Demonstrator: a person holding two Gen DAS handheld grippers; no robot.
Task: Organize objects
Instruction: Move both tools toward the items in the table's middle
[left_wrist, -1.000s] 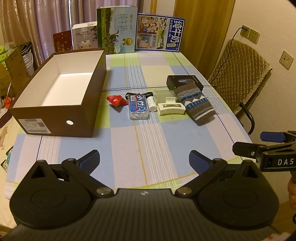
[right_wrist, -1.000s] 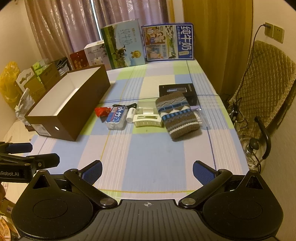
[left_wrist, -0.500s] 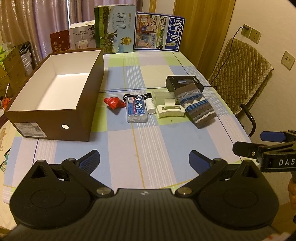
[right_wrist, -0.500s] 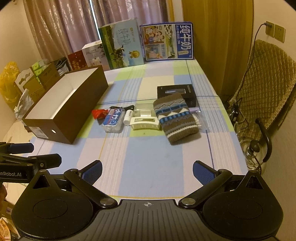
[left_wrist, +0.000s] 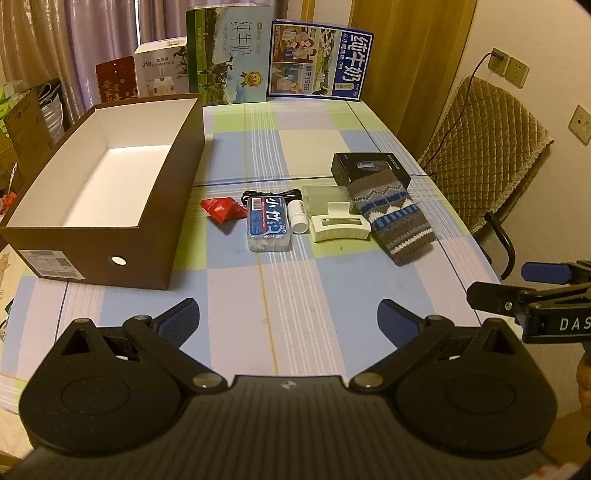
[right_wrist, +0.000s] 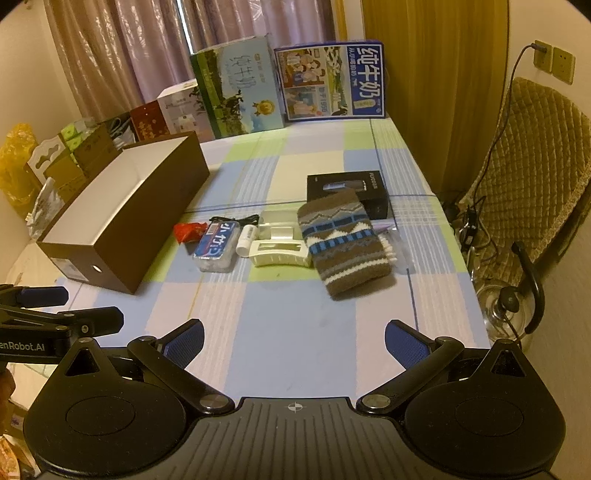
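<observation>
An open brown box (left_wrist: 162, 236) with a white, empty inside stands at the left of the checked table. Right of it lie a red packet (left_wrist: 222, 209), a clear cotton-swab box with a blue label (left_wrist: 268, 223), a small white bottle (left_wrist: 297, 217), a cream hair claw (left_wrist: 340, 226), a patterned knit sock (left_wrist: 393, 216) and a black box (left_wrist: 369, 168). The same row shows in the right wrist view, with the sock (right_wrist: 341, 238) nearest. My left gripper (left_wrist: 288, 321) and my right gripper (right_wrist: 294, 338) are both open and empty, held above the table's near edge.
Milk cartons (left_wrist: 319, 61) and other boxes stand along the table's far edge. A padded chair (left_wrist: 484, 147) stands to the right of the table. Cardboard boxes (right_wrist: 85, 155) are stacked beyond the table's left side. A black cable (left_wrist: 269, 194) lies behind the swab box.
Both grippers have drawn slightly nearer to the row of objects. Both stay open and empty.
</observation>
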